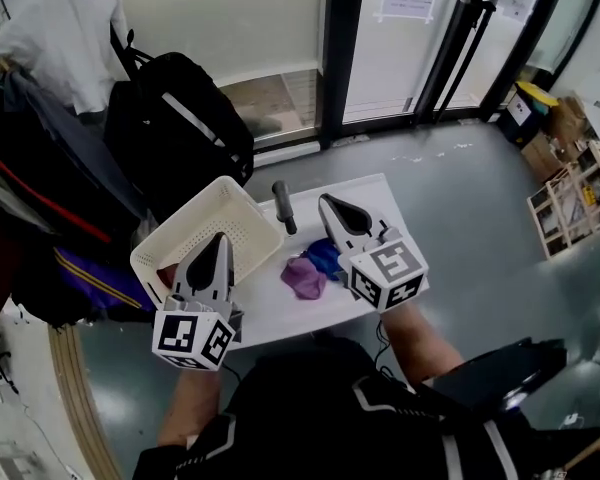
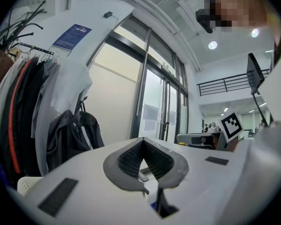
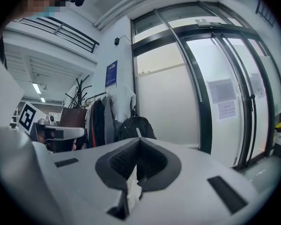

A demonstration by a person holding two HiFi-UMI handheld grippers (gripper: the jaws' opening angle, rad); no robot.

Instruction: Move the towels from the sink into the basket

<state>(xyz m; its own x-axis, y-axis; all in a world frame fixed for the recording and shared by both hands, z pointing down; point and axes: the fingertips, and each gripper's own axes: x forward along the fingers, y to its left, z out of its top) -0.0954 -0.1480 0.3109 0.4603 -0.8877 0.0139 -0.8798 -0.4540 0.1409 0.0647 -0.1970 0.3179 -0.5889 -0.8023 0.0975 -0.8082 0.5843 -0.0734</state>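
Two crumpled cloth towels, one purple [image 1: 303, 277] and one blue [image 1: 325, 256], touching each other on a flat white surface [image 1: 370, 193], just right of the white perforated plastic basket [image 1: 195, 208] and not yet in it. Pick-up step apparently not begun: left gripper [image 1: 220, 240] and right gripper [image 1: 327, 203] both clenched on nothing, pointing level, well above the towels. Next, probably: tip one gripper down, part its jaws, close on a towel, carry it left over the basket rim. Sink basin itself not discernible. Short dark cylinder [image 1: 283, 206] beyond the towels unidentified. Reddish patch in the basket's near corner mostly hidden behind the left gripper.
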